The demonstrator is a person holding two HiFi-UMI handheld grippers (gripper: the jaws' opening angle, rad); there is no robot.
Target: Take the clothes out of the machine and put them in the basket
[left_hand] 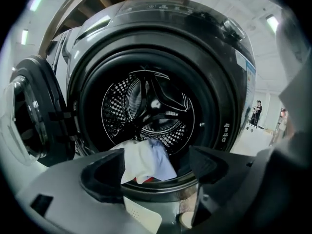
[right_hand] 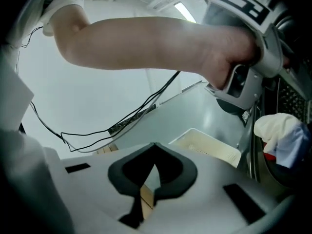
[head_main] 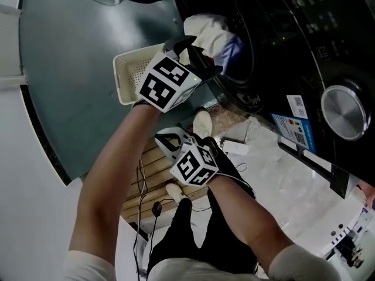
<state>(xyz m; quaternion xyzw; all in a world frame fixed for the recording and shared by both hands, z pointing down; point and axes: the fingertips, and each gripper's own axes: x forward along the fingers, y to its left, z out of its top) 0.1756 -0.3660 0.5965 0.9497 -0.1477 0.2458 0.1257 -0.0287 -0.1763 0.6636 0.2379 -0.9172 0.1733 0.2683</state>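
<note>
The front-loading washing machine stands with its door swung open. A heap of white and blue clothes lies at the drum's front lip, with a bit of red under it. My left gripper is open just in front of that heap, jaws wide and not touching it. In the head view the left gripper points at the clothes. The cream perforated basket stands on the floor below the opening. My right gripper is shut and empty, held lower beside the basket.
The machine's dial and label stickers are at the right of the head view. Wooden slats and black cables lie by the person's shoes. People stand far off to the right.
</note>
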